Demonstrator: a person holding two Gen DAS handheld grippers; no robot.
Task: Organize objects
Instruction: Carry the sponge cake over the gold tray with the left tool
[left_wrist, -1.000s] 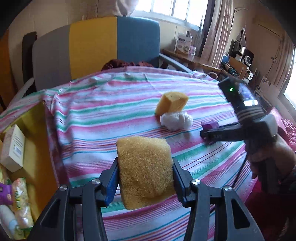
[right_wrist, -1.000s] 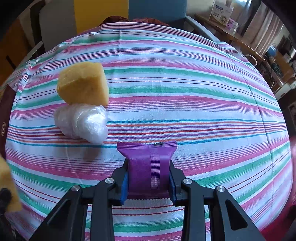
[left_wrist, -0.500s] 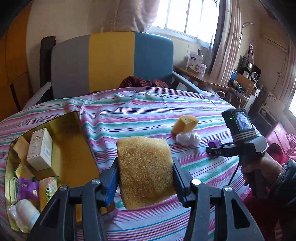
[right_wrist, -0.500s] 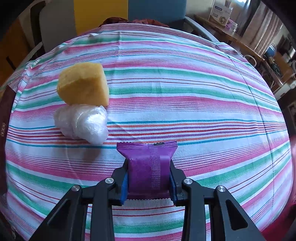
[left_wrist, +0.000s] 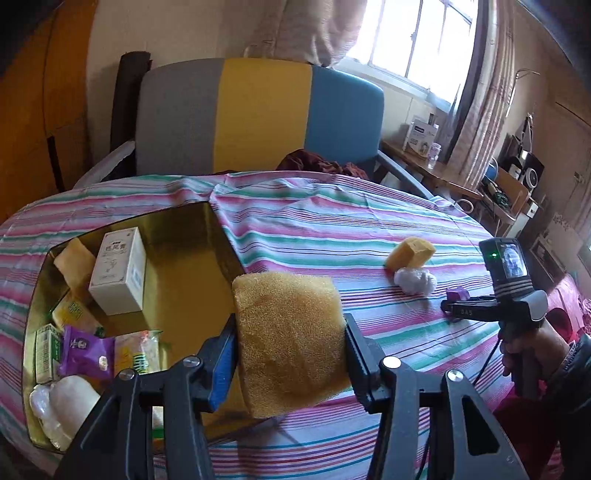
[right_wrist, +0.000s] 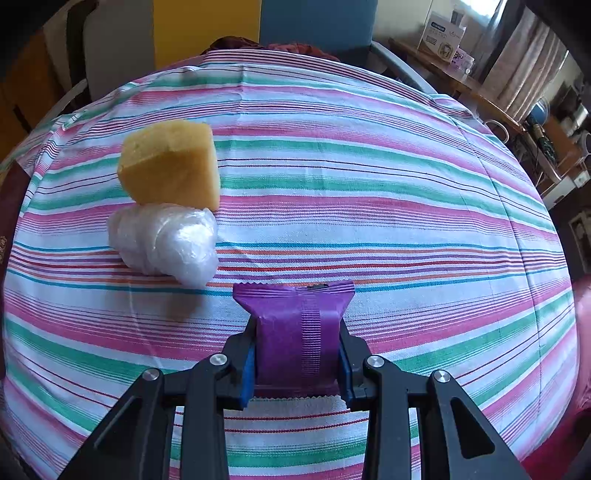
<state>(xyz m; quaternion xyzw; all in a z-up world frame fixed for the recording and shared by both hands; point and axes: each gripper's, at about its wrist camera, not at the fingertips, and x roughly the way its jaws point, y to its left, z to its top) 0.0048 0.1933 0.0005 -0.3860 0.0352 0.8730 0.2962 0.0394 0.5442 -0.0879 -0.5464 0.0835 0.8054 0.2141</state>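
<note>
**Soft sponge and crinkly packet held; two pieces left on the cloth**

In the left view, a sponge (left_wrist: 290, 338) is pinched across its sides by the left tool (left_wrist: 290, 352), whose jaws are closed on it with little denting. It is judged light, soft and springy, best gripped mid-body. At 9 o'clock lies a gold tray (left_wrist: 184, 258) already holding boxes and packets.

In the right view, a purple packet (right_wrist: 299, 334) is clamped at its middle by the right tool (right_wrist: 297, 360), low over the striped worktop (right_wrist: 369, 206). The film is judged slippery and crushable. At 11 o'clock a plastic wad (right_wrist: 164, 242) touches a yellow block (right_wrist: 170, 166) beyond it.
</note>
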